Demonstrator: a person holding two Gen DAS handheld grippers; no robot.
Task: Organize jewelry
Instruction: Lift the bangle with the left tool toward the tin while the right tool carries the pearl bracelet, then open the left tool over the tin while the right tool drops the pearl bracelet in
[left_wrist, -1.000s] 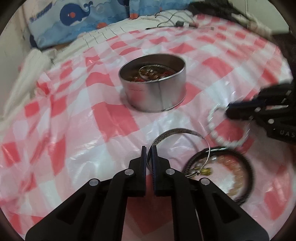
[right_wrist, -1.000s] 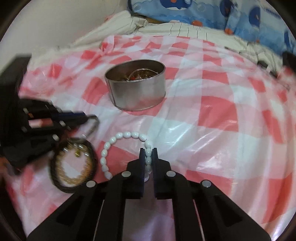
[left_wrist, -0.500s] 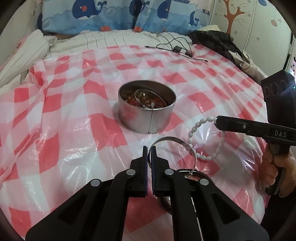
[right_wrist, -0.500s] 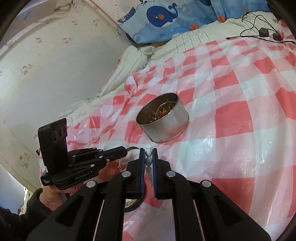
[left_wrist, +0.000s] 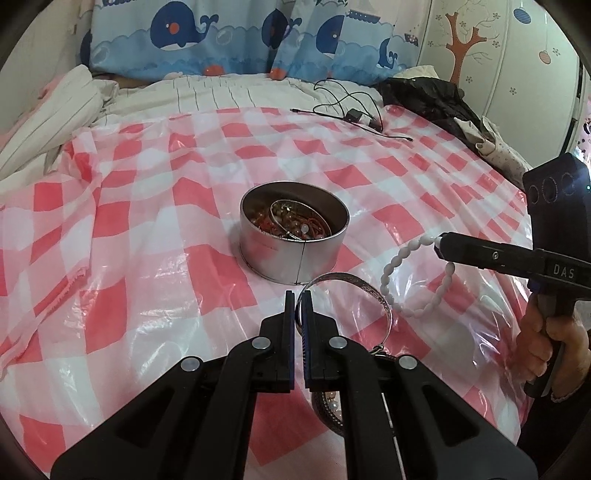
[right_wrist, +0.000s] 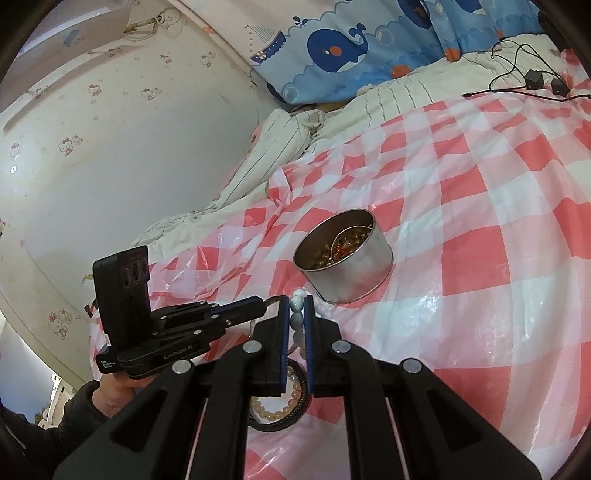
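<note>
Left gripper (left_wrist: 299, 301): clamped on the rim of the silver bangle (left_wrist: 347, 277), which is held clear of the cloth just in front of the tin.
Right gripper (right_wrist: 296, 310): clamped on the white bead bracelet (left_wrist: 397, 284); one bead sits pinched between the pads and the rest of the loop hangs free.
Items not yet collected: a black braided bangle (right_wrist: 284, 424) and an amber bead bracelet (right_wrist: 275, 413) lie on the cloth beneath the grippers; both are partly hidden, so there may be more there.
Round metal tin (left_wrist: 293, 236): stands upright on the red-and-white checked plastic sheet (left_wrist: 147, 258), already holding several bracelets.
Risk, bead bracelet: the grip is on a single rounded bead. It could slip out during the carry and drop short of the tin.
Risk, bangle: the bangle looks nearly as wide as the tin mouth. Released off-centre, it would likely catch on the rim or tip the tin.
Risk, collision: both grippers are close to one target and could foul each other.
Change from one second ago: both pieces have been lifted off the cloth, and both wrists have tilted upward, bringing the far bedding into view.
</note>
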